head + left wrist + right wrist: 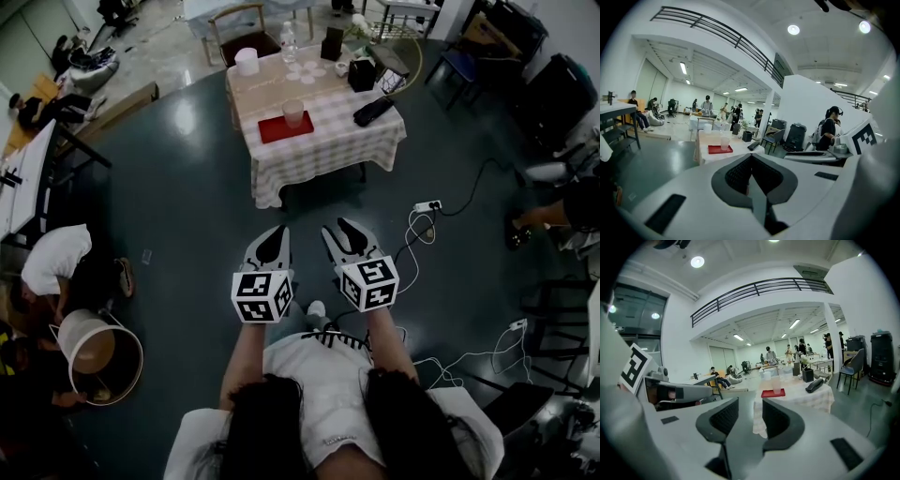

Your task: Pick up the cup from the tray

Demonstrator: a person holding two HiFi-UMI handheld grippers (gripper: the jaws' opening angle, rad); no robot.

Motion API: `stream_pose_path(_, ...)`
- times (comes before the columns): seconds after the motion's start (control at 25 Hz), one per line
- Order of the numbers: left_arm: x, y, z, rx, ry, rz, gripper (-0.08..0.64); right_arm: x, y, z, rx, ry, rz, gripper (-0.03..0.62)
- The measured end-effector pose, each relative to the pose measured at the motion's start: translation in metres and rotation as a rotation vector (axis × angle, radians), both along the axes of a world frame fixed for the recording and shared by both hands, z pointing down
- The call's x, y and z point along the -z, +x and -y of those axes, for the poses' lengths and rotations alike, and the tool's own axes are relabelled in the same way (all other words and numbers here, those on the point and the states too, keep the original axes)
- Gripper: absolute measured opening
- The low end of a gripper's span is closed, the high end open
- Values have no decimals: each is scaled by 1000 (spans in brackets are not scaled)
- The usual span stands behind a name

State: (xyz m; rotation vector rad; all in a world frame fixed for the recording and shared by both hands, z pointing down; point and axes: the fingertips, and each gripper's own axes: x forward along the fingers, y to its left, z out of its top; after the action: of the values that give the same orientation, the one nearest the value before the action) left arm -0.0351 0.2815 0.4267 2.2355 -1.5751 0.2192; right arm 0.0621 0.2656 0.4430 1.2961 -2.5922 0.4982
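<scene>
A clear plastic cup (293, 112) stands upright on a red tray (277, 130) near the front edge of a table with a checked cloth (328, 145). Both grippers hang in the air well short of the table, above the dark floor, and point toward it. My left gripper (277, 234) is shut, its pads meeting with nothing between them (752, 156). My right gripper (337, 228) stands open with an empty gap between its pads (750, 404). The cup (724, 142) and tray (720, 149) show far ahead in the left gripper view. The right gripper view also shows the cup (776, 385) and tray (773, 393).
The table also carries a white container (247, 61), a bottle (289, 42), small white cups and black items (373, 111). A power strip with cables (427, 205) lies on the floor to the right. A person crouches at the left beside a bucket (94, 352).
</scene>
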Motion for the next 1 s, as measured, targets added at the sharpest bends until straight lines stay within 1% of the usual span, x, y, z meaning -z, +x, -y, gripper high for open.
stream_pose_path(0.08,-2,1,-1,12,-3,6,6,0,2,-1,4,10,-1,175)
stream_pose_path(0.2,-4,-1,0,26,-1,13,7,1,2,0,14,28,6,201)
stream_pose_path(0.32,-6,-3,6,35,0,4,6,-1,0,5,37,40,-15,230)
stream_pose_path(0.48,-7,-1,26,45,4,-9,6,-3,1,19,41,46,-45,247)
stream_pose_path(0.64,-4,-1,46,32,18,9,6,-2,2,37,42,53,-67,255)
stream_pose_path(0.76,-8,-3,64,19,1,0,8,-1,1,56,37,60,-77,262)
stream_pose_path(0.88,-15,-11,82,20,-19,9,7,-3,-3,74,43,55,-82,275)
stream_pose_path(1.0,-18,-25,103,46,-21,9,8,-5,-9,91,44,52,-93,281)
